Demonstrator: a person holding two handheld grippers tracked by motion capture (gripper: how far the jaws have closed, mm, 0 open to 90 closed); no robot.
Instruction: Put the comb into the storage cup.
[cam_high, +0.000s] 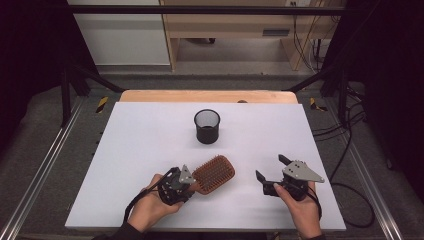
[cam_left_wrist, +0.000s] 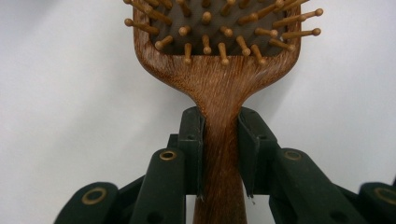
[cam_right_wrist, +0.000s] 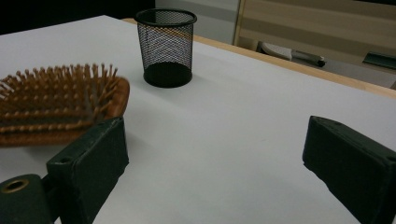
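Note:
A brown wooden hairbrush (cam_high: 215, 173) with wooden bristles lies bristles-up near the table's front middle. My left gripper (cam_high: 187, 186) is shut on its handle. In the left gripper view both jaws press the sides of the hairbrush's (cam_left_wrist: 219, 84) narrow neck, just below the head. My right gripper (cam_high: 270, 168) rests to the brush's right, open, with nothing between its jaws. The right gripper view has the hairbrush (cam_right_wrist: 60, 105) at far left, beyond the left jaw. A black mesh cup (cam_high: 207, 126) stands upright at the table's middle, behind the brush; the right gripper view holds that mesh cup (cam_right_wrist: 166, 46) too.
The white tabletop (cam_high: 150, 135) has a wooden strip (cam_high: 207, 96) along its far edge. Black frame bars and cables lie on the floor at both sides. A wooden shelf unit (cam_high: 240, 30) stands beyond the table.

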